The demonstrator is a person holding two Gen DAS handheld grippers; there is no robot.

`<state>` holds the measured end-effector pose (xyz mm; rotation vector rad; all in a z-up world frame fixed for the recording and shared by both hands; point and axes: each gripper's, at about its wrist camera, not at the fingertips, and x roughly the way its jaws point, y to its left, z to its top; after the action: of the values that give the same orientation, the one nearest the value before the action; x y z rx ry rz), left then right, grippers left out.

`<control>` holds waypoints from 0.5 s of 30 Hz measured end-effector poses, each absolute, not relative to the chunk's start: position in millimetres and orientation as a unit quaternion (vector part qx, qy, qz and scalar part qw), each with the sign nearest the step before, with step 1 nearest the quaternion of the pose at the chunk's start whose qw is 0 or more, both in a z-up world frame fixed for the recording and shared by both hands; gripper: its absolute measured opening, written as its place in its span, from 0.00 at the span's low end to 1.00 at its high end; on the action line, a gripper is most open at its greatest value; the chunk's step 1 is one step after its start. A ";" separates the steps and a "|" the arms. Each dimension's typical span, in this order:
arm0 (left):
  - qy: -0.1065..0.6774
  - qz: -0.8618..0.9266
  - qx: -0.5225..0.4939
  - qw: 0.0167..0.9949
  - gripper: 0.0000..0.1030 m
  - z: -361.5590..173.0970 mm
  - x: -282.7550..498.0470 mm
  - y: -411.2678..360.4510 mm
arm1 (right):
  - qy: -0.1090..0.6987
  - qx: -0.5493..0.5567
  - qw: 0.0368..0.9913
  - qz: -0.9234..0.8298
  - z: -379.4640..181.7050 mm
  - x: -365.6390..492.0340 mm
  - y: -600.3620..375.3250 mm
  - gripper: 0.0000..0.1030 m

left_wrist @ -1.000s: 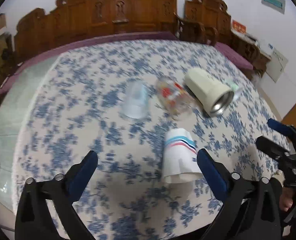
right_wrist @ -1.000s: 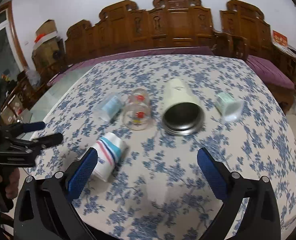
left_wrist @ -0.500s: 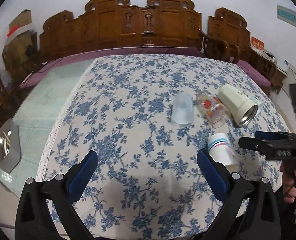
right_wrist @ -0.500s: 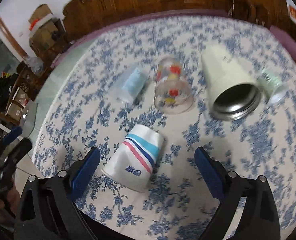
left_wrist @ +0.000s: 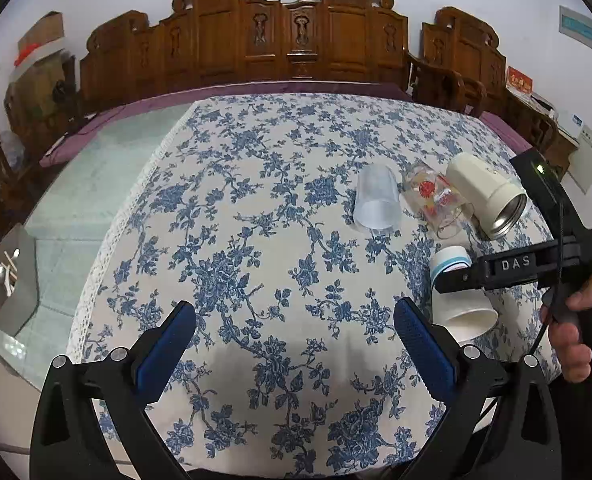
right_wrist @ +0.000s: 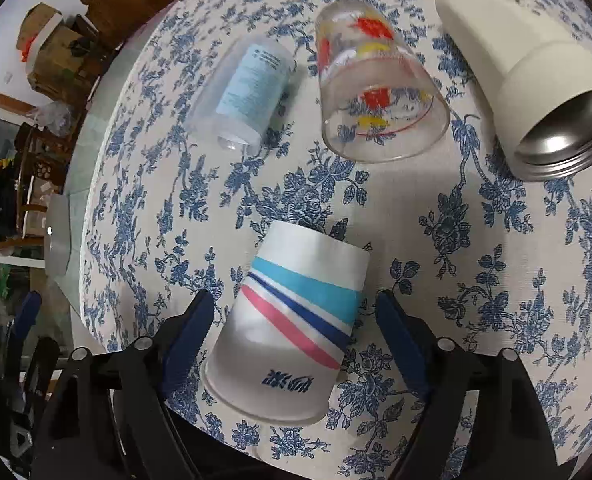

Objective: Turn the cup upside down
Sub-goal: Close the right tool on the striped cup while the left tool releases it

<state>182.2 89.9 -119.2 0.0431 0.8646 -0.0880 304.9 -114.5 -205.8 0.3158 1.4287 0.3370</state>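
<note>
I see the table [left_wrist: 224,216], covered with a blue flowered cloth, filling most of both views, with the carved wooden bench [left_wrist: 288,36] along the top of the left wrist view.

My left gripper [left_wrist: 294,334] stands wide open at the bottom centre of its view, above bare cloth; its blue pads [left_wrist: 164,350] touch nothing. My right gripper [right_wrist: 292,334] is also open, and its two blue pads [right_wrist: 184,338] stand on both sides of the paper cup [right_wrist: 288,328], one at each side of it. I cannot tell if the pads already touch the cup wall; on the right side a thin gap seems visible. In the left wrist view the right gripper [left_wrist: 456,282] enters from the right edge, reaching over the same cup [left_wrist: 462,304], and the person's right hand [left_wrist: 576,320] is closed around its handle.

The paper cup lies on its side at the lower centre of the right wrist view. Its long axis runs from upper right to lower left of the frame, the open mouth toward the lower edge, the closed bottom toward the middle of the table.

Above it lie three other vessels, all on their sides: the cream thermos [right_wrist: 524,68] at upper right, the printed glass [right_wrist: 376,84] at upper centre, and the clear plastic cup [right_wrist: 244,92] at upper left.
</note>
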 end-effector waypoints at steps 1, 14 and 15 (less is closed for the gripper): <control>0.419 -0.043 0.022 0.907 0.93 -119.9 181.9 89.4 | 0.652 0.147 0.728 0.154 -207.7 306.2 -115.3 0.79; 0.427 -0.047 0.029 0.902 0.93 -127.8 182.5 85.5 | 0.619 0.181 0.741 0.189 -203.4 298.5 -132.2 0.62; 0.428 -0.047 0.029 0.902 0.93 -128.0 182.6 85.0 | 0.608 0.181 0.749 0.190 -201.2 296.7 -136.1 0.62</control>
<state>182.6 85.0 -128.0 0.0607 0.8849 -0.0966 296.7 -136.1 -201.2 0.3956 1.3290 0.4148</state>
